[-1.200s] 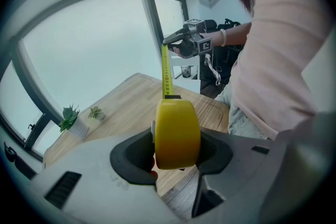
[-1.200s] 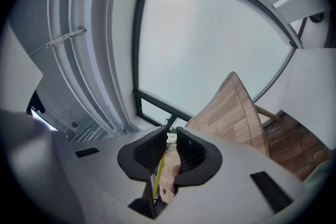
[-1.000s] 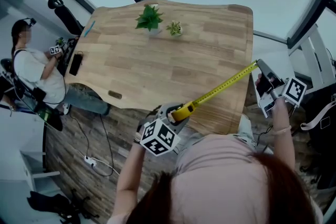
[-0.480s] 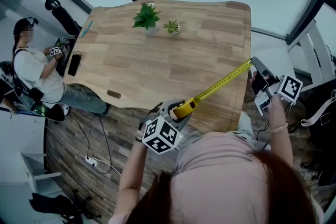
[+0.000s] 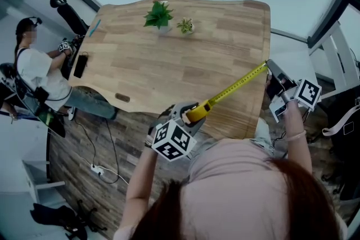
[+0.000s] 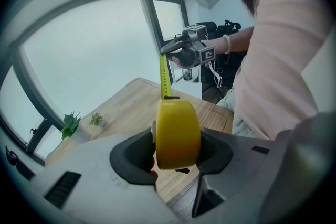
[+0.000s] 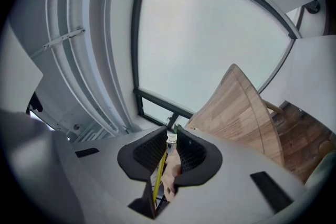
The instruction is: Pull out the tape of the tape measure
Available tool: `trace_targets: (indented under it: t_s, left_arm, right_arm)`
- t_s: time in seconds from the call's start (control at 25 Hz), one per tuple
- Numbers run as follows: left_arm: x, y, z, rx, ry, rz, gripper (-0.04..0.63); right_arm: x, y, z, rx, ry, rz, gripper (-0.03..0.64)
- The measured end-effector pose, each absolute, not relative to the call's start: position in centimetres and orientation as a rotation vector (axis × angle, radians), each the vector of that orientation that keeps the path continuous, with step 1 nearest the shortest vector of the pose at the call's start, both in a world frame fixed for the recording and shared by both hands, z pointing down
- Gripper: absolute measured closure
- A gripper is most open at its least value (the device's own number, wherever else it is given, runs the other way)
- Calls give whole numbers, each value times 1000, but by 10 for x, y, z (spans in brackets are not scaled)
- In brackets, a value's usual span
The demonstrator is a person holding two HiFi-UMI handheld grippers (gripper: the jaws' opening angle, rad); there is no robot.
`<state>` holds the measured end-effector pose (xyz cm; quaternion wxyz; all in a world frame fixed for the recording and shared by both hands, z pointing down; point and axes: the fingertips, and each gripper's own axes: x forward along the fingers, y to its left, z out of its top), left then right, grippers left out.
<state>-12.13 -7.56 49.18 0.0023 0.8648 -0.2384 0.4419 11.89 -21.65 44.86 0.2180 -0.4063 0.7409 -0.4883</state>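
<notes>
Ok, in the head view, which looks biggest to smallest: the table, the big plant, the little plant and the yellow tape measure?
1. table
2. big plant
3. little plant and yellow tape measure look alike; the tape measure sits nearer the camera, so no ranking.

At centre, a table (image 5: pixel 169 59). On its far part, a larger potted plant (image 5: pixel 158 15), with a smaller potted plant (image 5: pixel 186 26) just to its right. At the left edge, a phone (image 5: pixel 80 66); left of that, a seated person (image 5: pixel 36 73). Over the near edge, the tape measure case (image 5: pixel 195 113), between the jaws of the left gripper (image 5: pixel 188 115). From there, up and right across the near right corner, the tape (image 5: pixel 236 86), ending in the right gripper (image 5: pixel 274 72) beyond the table's right edge.
</notes>
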Motion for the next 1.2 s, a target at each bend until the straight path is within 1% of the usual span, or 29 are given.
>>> trace_targets:
  t_s: [0.6,1.2]
  left_arm:
    - [-111,-87,483,2761,-787,1377,423]
    - [-100,-94,482,2767,-811,1313,423]
  right_arm:
    - [96,-210,453,-1092,2092,-1363,565]
    - [69,-208,446,-1065,2264,-1295,565]
